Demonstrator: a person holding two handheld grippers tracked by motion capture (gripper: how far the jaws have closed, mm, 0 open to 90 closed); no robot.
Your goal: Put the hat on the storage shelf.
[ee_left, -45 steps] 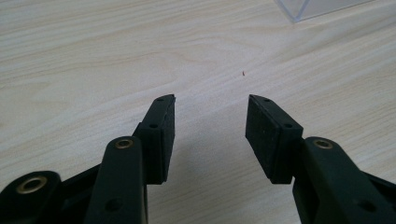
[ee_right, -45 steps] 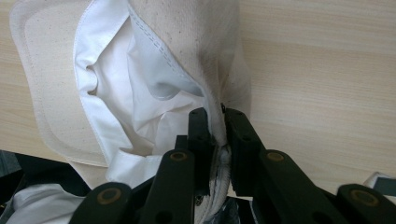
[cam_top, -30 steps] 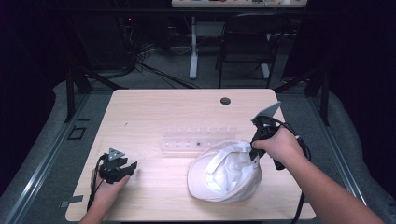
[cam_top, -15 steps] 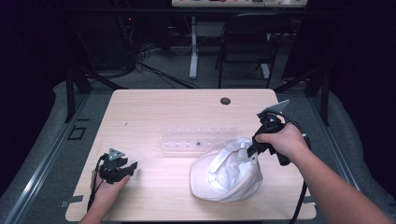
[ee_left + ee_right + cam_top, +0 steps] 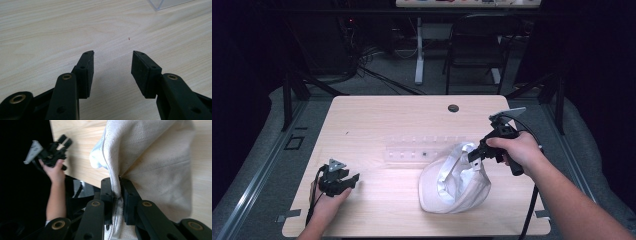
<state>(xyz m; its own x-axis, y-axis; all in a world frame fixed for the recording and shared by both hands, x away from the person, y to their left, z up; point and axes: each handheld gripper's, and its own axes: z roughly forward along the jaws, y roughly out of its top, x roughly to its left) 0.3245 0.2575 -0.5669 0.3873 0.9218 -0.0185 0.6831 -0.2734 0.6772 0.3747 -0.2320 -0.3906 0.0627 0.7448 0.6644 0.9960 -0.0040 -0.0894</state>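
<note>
While our right gripper [image 5: 473, 156] pinches the edge of the cream cloth cap [image 5: 454, 182] between its fingers, lifting that side off the pale wooden table [image 5: 382, 117], our left gripper [image 5: 352, 180] rests near the table's front left corner, fingers wide apart and holding nothing.

**White cap lifted by its edge**

The cap [image 5: 455, 181] is cream-white cloth with a shiny lining, its hollow turned up and sideways. One edge is raised off the table; the rest sags on the front right.
</note>
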